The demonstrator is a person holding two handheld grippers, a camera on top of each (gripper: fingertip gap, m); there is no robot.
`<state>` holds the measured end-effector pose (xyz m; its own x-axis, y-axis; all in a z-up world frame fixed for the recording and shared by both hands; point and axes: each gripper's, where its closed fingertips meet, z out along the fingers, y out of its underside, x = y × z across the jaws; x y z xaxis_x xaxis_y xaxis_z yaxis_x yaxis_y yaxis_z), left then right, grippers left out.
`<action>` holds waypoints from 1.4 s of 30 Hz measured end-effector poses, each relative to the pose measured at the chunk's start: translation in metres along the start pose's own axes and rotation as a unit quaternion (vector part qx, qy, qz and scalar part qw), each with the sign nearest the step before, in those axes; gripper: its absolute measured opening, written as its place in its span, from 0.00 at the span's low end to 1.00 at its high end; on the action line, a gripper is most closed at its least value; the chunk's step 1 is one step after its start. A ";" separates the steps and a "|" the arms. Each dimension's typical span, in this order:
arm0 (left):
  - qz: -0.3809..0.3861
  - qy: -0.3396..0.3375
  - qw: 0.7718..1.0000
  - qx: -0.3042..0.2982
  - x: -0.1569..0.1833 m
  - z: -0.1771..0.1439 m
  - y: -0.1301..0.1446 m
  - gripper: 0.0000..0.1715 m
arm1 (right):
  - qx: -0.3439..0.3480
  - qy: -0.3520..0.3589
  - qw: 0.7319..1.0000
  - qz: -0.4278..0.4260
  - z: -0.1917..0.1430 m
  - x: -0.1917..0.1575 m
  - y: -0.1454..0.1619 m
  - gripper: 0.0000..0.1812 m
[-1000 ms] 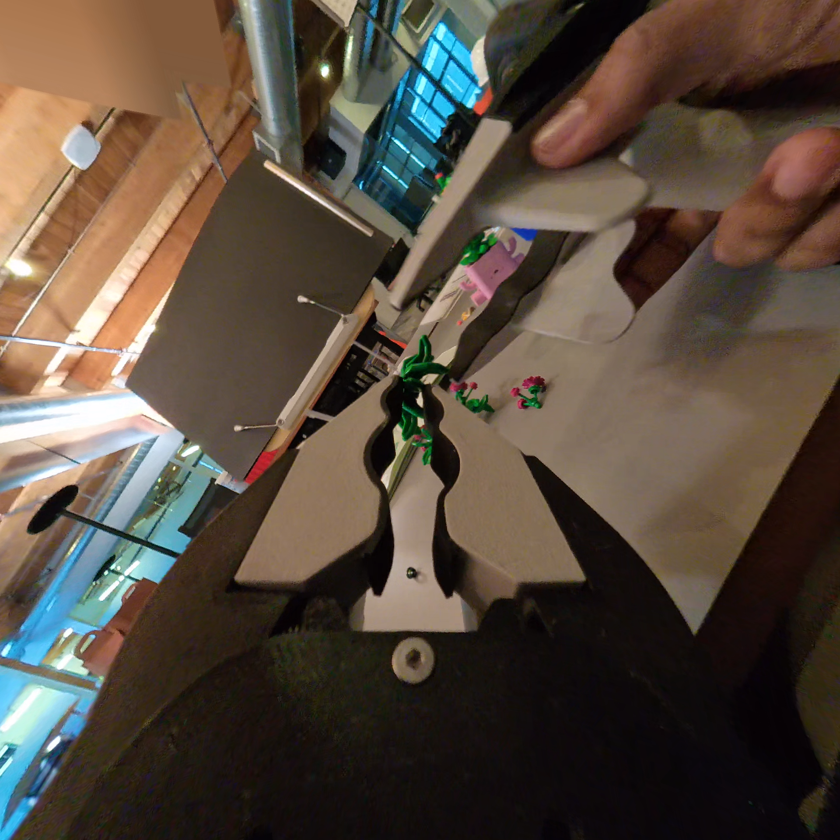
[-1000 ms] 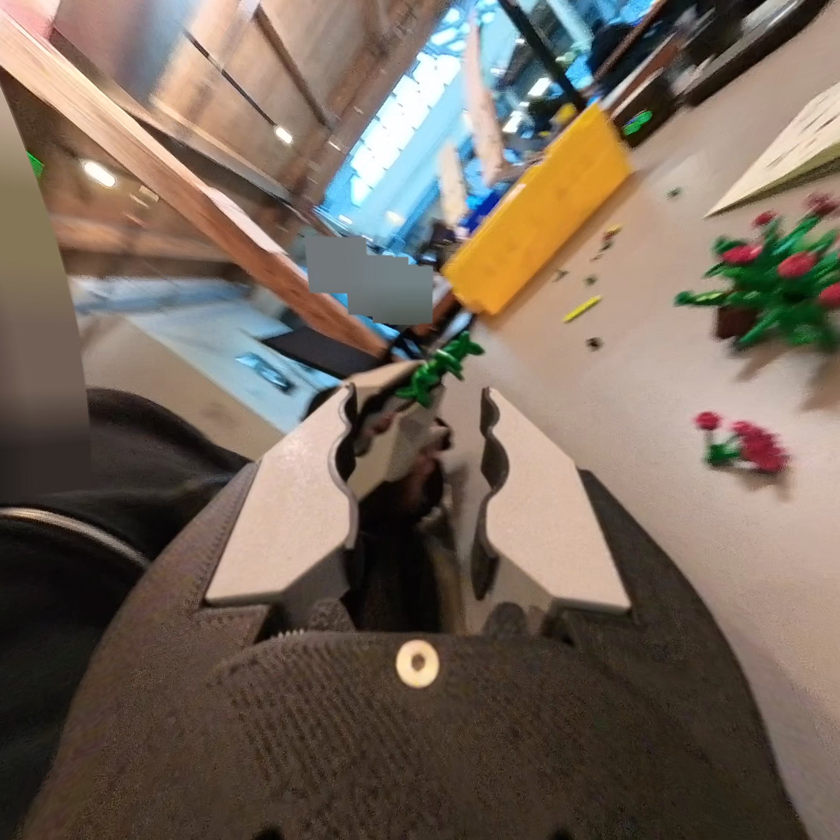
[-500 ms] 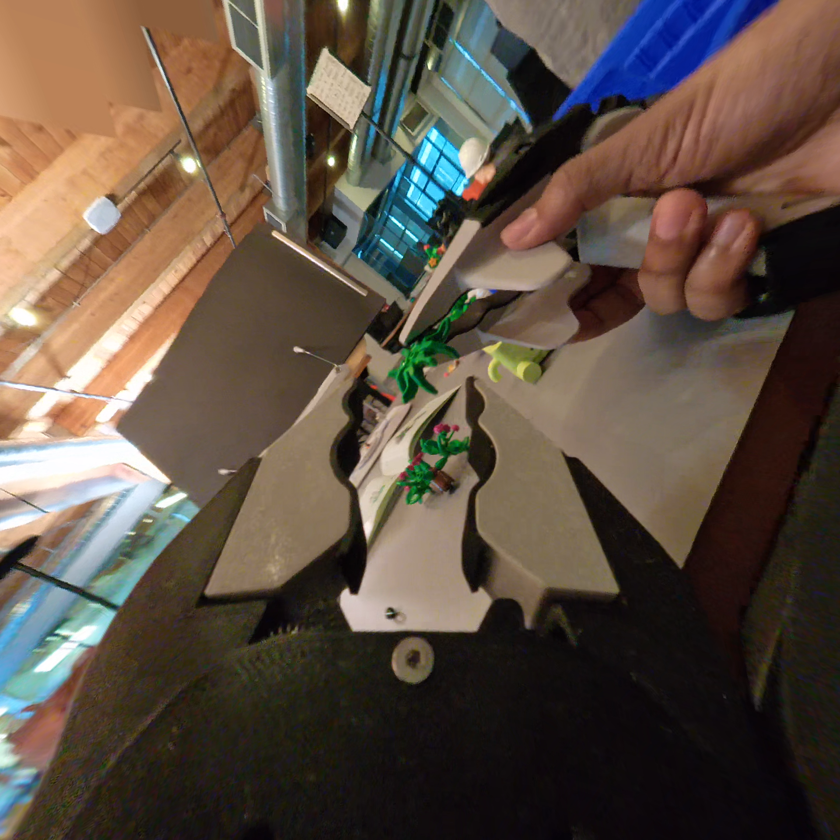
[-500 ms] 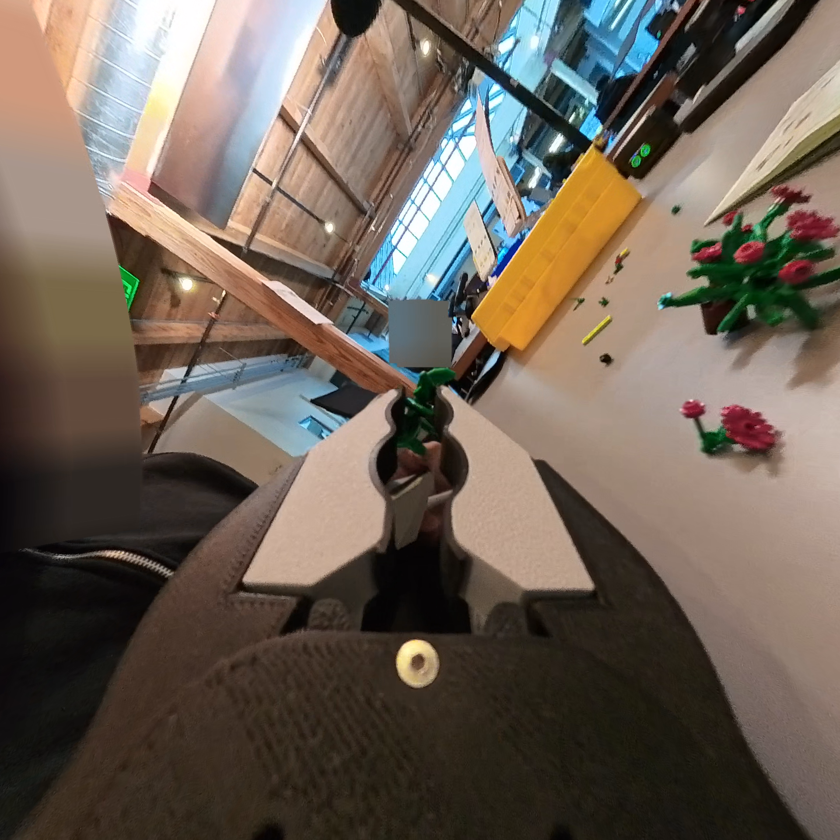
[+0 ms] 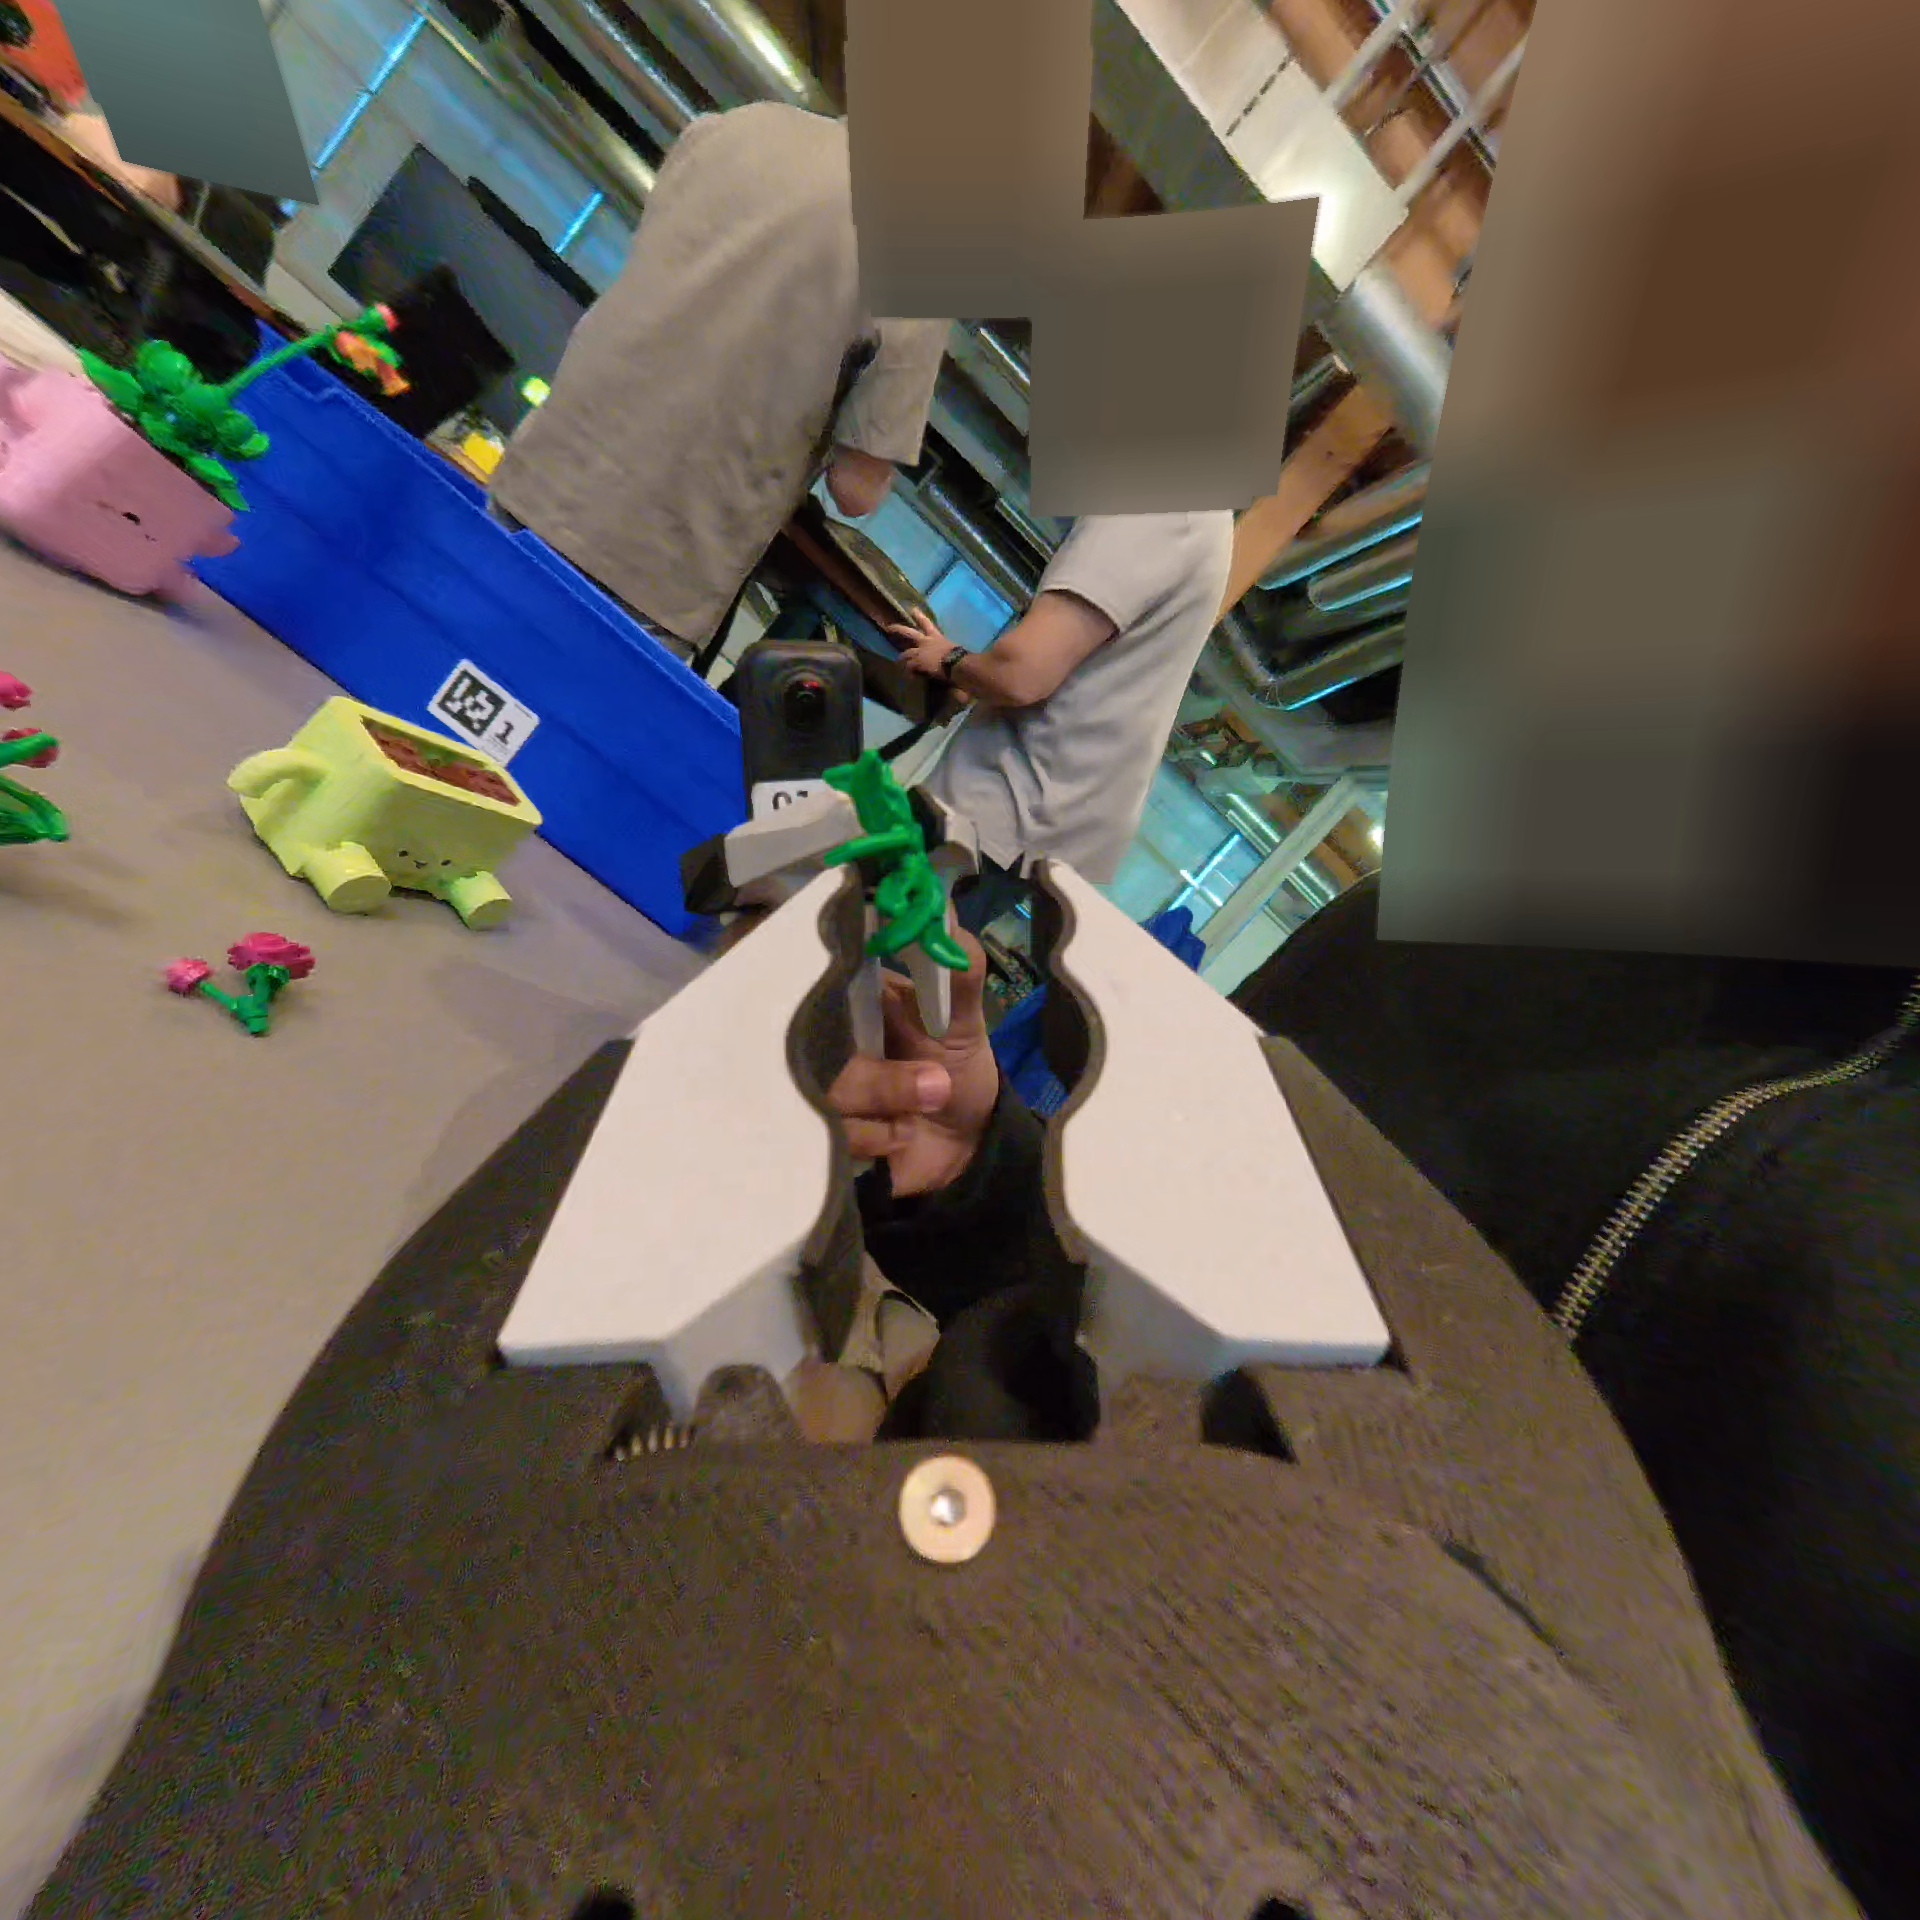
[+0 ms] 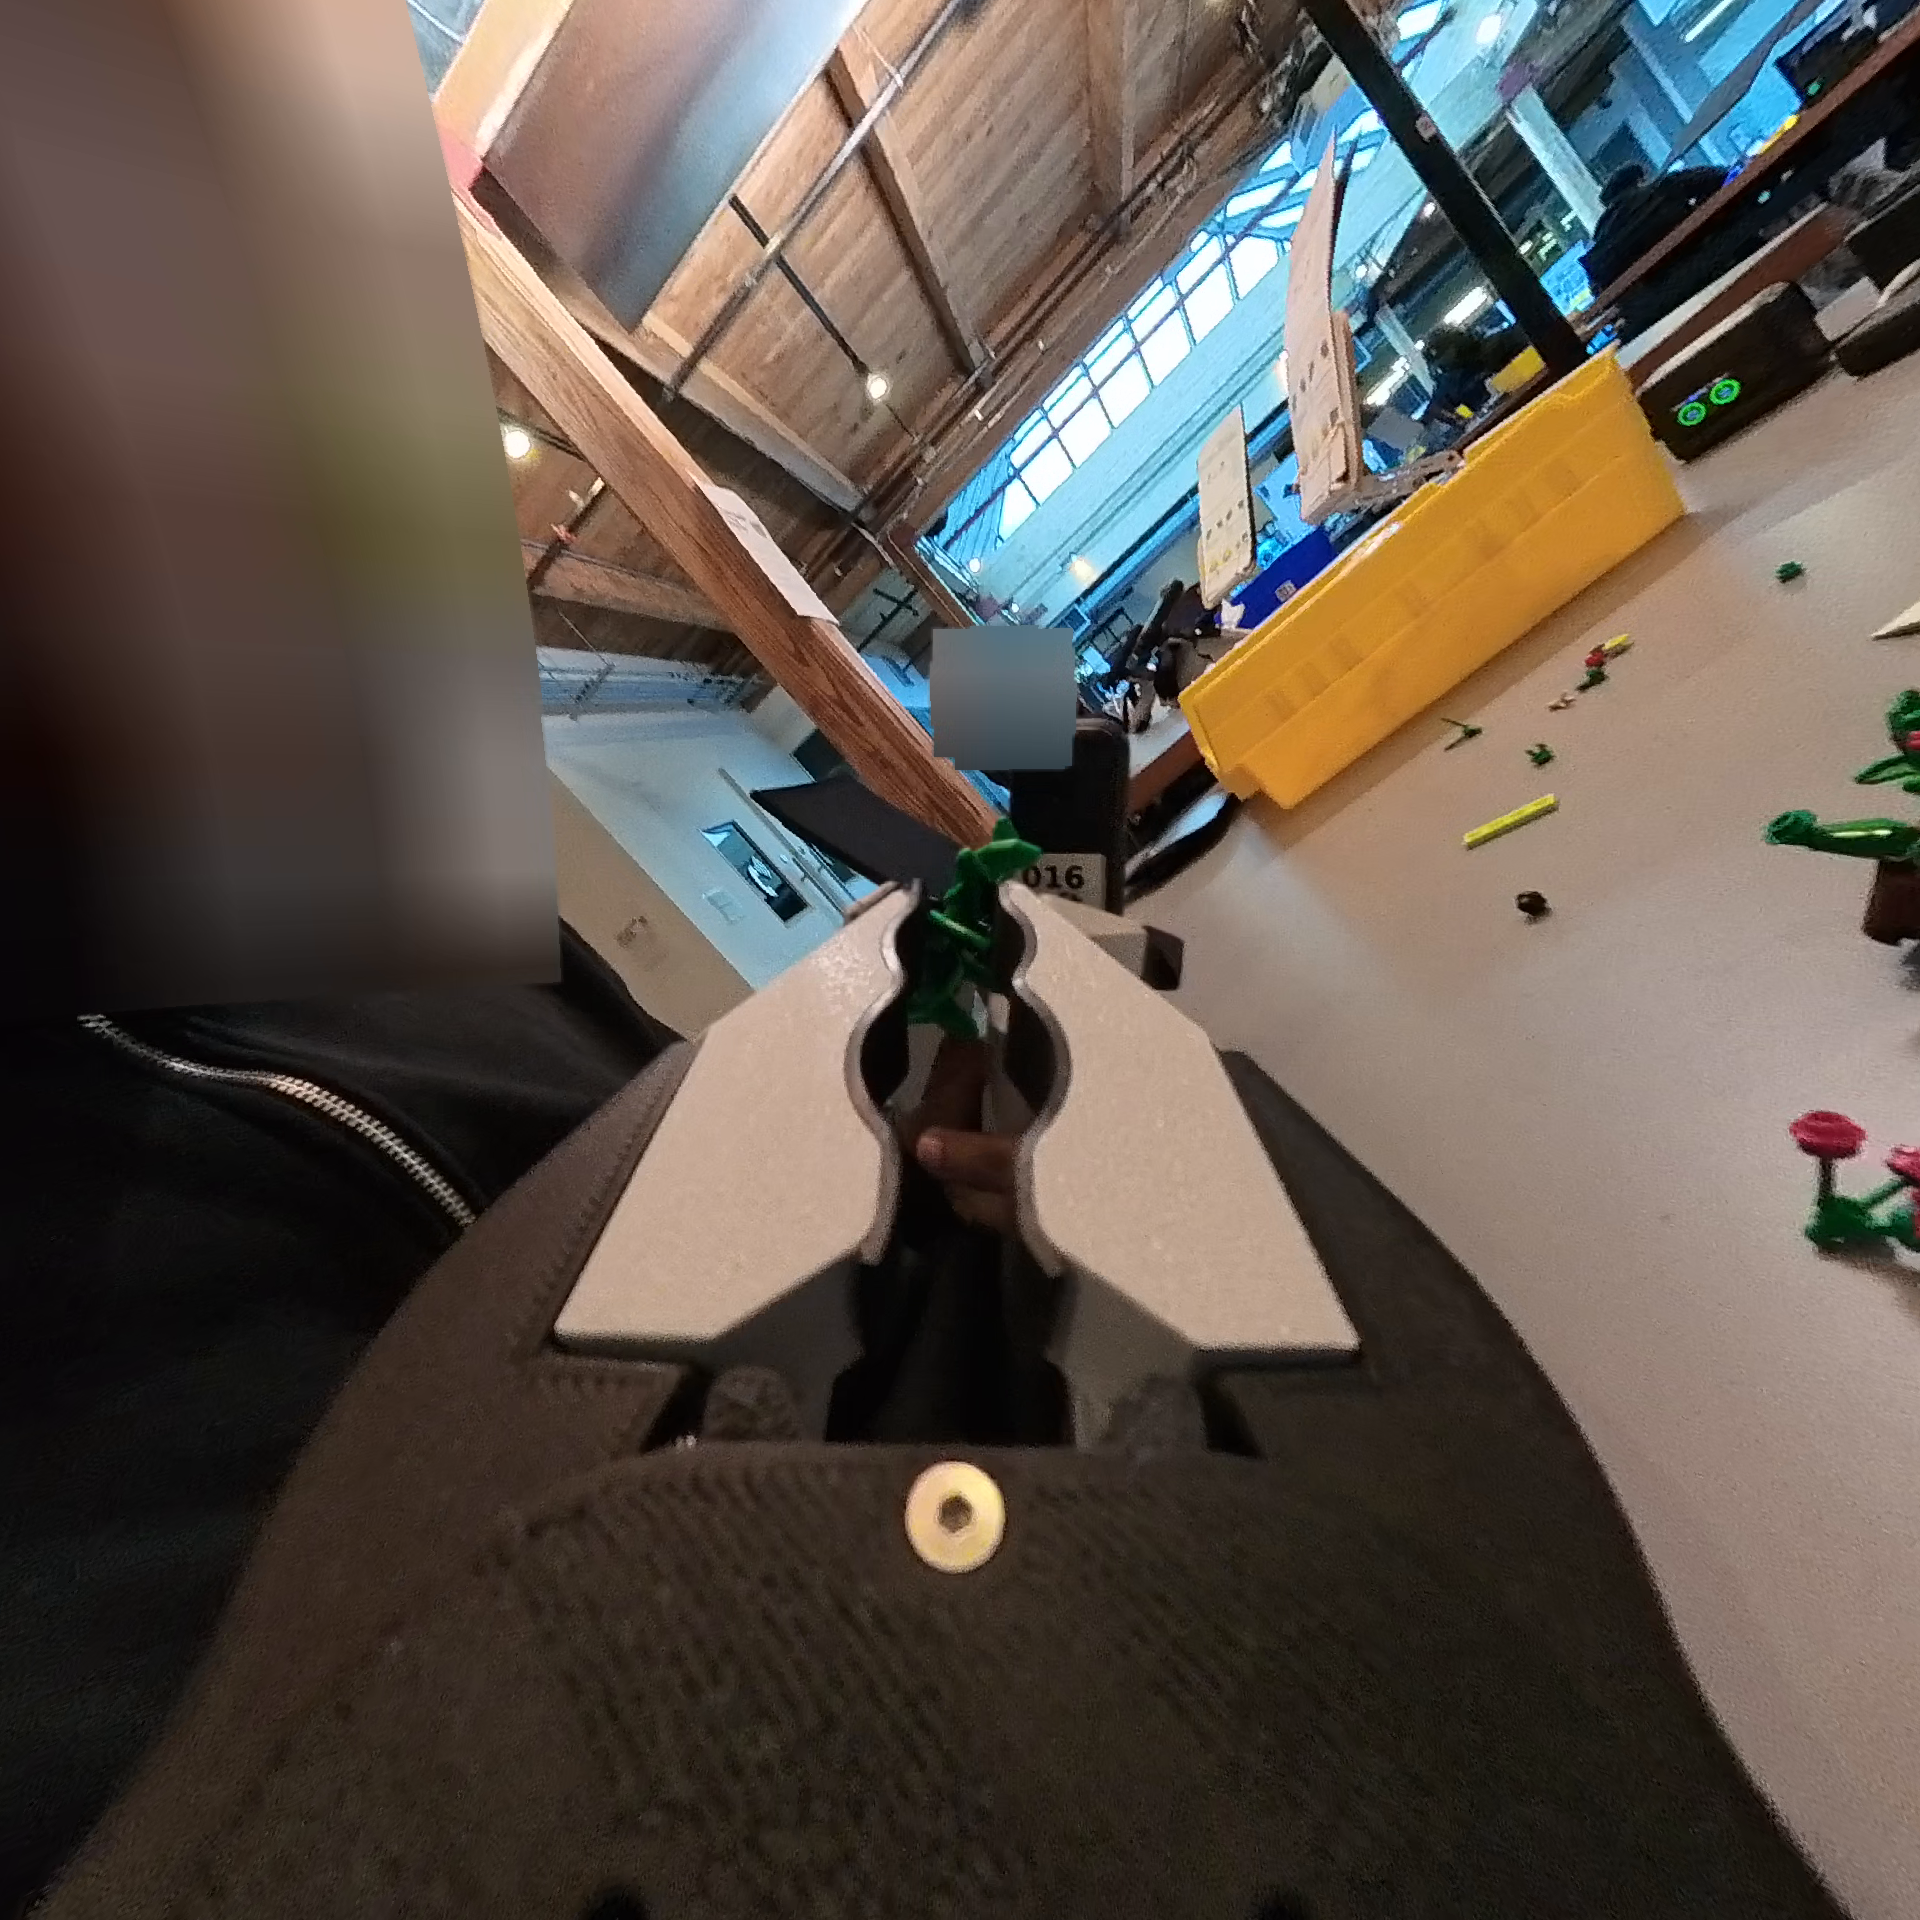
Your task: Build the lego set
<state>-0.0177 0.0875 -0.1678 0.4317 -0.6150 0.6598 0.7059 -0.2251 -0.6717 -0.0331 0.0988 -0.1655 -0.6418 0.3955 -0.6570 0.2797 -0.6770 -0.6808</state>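
Observation:
A green lego stem with leaves (image 6: pixel 961 935) is clamped between the tips of my right gripper (image 6: pixel 958 899), which is shut on it and held up off the table. In the left wrist view the same stem (image 5: pixel 899 873) stands at the tips of my left gripper (image 5: pixel 945 873), close to its left finger. The left gripper is open and empty. The two grippers face each other tip to tip. The right gripper's narrow grey fingers (image 5: pixel 864 1003) and the hand holding it show through the gap.
On the grey table (image 5: pixel 208 1195) lie a lime-green pot (image 5: pixel 384 810), a pink pot with a plant (image 5: pixel 83 488), a pink flower sprig (image 5: pixel 244 971) and a blue bin (image 5: pixel 468 582). A yellow bin (image 6: pixel 1434 582), loose pieces (image 6: pixel 1509 821) and flower sprigs (image 6: pixel 1860 1184) lie to the right. People stand behind. My two grippers' fingertips are within a few centimetres of each other.
The stem passed from my left gripper to my right: the left opened and let go, the right shut on it. Both grippers then swung round to face each other.

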 end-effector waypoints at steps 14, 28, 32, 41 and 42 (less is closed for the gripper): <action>0.001 -0.102 0.995 -0.007 -0.029 -0.005 -0.001 0.04 | -0.046 0.106 0.989 -0.092 -0.003 0.018 0.006 0.05; -0.026 -0.067 0.997 0.009 -0.025 -0.004 -0.002 0.11 | -0.038 0.068 0.996 -0.047 -0.001 0.014 0.008 0.05; -0.047 -0.052 0.997 0.019 -0.025 -0.005 -0.004 0.08 | -0.039 0.059 0.997 -0.041 0.000 0.012 0.009 0.05; -0.074 -0.031 0.996 0.034 -0.023 -0.007 -0.007 0.09 | -0.047 0.051 0.997 -0.034 0.001 0.012 0.012 0.05; -0.068 -0.041 0.996 0.034 -0.025 -0.007 -0.007 0.08 | -0.051 0.055 0.997 -0.036 0.001 0.013 0.013 0.05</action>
<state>-0.0373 0.0988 -0.1816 0.3721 -0.5180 0.7702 0.7957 -0.2492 -0.5521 -0.0385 0.0940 -0.1825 -0.5818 0.5100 -0.6336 0.3104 -0.5809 -0.7525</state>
